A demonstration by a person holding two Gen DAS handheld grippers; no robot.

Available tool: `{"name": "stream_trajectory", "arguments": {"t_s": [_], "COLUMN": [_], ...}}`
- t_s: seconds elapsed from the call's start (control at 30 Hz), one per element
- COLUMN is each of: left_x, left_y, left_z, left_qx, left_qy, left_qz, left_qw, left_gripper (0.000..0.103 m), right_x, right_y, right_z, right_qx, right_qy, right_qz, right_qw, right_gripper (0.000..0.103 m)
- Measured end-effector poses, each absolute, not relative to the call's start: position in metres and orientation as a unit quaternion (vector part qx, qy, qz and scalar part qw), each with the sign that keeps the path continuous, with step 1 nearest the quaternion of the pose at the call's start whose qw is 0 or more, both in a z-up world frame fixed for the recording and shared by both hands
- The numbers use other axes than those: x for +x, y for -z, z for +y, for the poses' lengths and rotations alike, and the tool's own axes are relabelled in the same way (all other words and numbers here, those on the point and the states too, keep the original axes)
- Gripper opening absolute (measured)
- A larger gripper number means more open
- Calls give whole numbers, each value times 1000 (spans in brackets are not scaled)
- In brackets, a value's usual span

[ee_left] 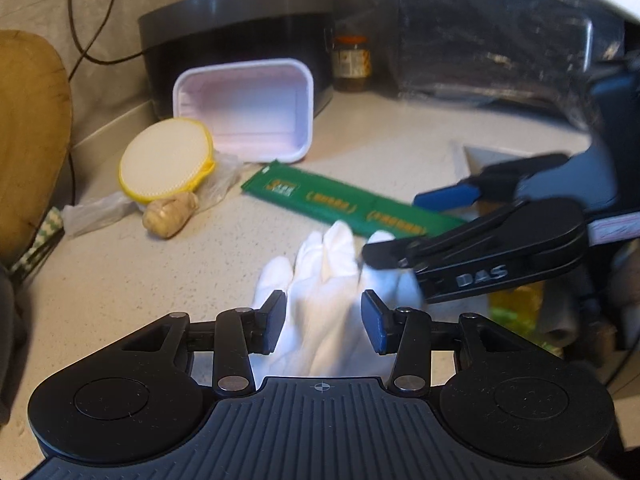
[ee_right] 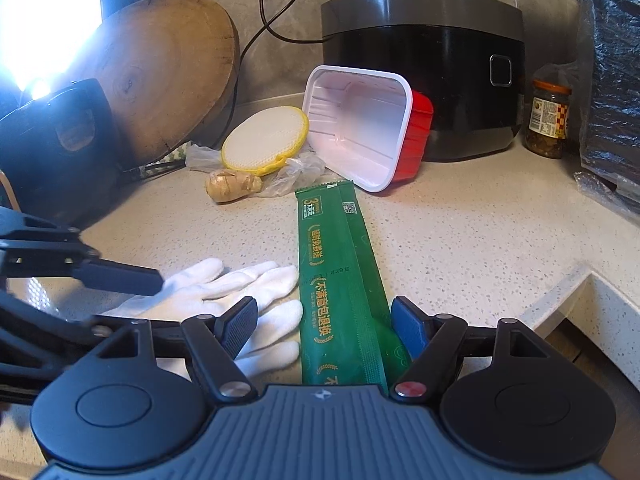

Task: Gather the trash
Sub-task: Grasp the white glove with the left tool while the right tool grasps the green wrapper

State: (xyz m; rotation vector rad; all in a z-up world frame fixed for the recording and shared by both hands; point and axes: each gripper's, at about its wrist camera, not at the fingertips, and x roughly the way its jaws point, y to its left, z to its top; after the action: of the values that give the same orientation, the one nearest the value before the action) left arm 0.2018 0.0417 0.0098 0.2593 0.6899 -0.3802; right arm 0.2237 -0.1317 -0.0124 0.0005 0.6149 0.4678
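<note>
Speckled countertop (ee_right: pixel 460 240), contents as follows.

White glove (ee_right: pixel 224 284): lies flat at the near left, fingers pointing right, fingertips just beside the green packet (ee_right: pixel 340 280).

Green packet: long printed sachet, lying flat, running from near to far at centre; far end near the plastic tray (ee_right: pixel 360 128).

Left gripper (ee_left: pixel 324 320): jaws spread, blue pads either side of the glove's cuff end, not pressing it; nothing grasped.

Right gripper (ee_right: pixel 324 326): jaws spread wide, straddling the near part of the green packet and the glove's fingertips; pads not pressing either; nothing grasped.

Plastic tray: white inside, red outside, tipped on its side against the black rice cooker (ee_right: pixel 432 64) at the far centre.

Yellow-rimmed round lid (ee_right: pixel 264 140): left of the tray, on a crumpled clear bag (ee_right: pixel 296 176).

Ginger root (ee_right: pixel 232 185): just near of the lid.

Glass jar (ee_right: pixel 548 118): far right, beside the cooker.

Wooden board (ee_right: pixel 160 68): propped at the far left.
</note>
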Motion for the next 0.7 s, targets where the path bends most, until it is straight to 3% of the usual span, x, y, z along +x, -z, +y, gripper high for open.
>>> {"name": "stream_trajectory", "arguments": {"t_s": [0.27,0.4,0.47,0.63,0.7], "left_x": [201,196,188,166,160], "left_y": [-2,-4,-4,-5,-5], "left_z": [50,53,53,57,61], "left_qx": [110,104,114,133,130], "left_qy": [192,199,204,212,199], "left_qz": [329,340,336,328,331], "left_qw": [918,913,912,911,913], "left_gripper": [49,47,42,21,19], "right_x": [222,223,224,229,232], "right_y": [14,13,13,6,3], "right_z": [-135,-135,-135,-137,-136], "right_qx": [4,16,22,41,39], "right_qy": [-231,-246,-254,-256,-268], "right_qz": [299,309,316,349,367], "right_qw": [926,918,914,901,890], "right_gripper": [84,96,103,103,103]}}
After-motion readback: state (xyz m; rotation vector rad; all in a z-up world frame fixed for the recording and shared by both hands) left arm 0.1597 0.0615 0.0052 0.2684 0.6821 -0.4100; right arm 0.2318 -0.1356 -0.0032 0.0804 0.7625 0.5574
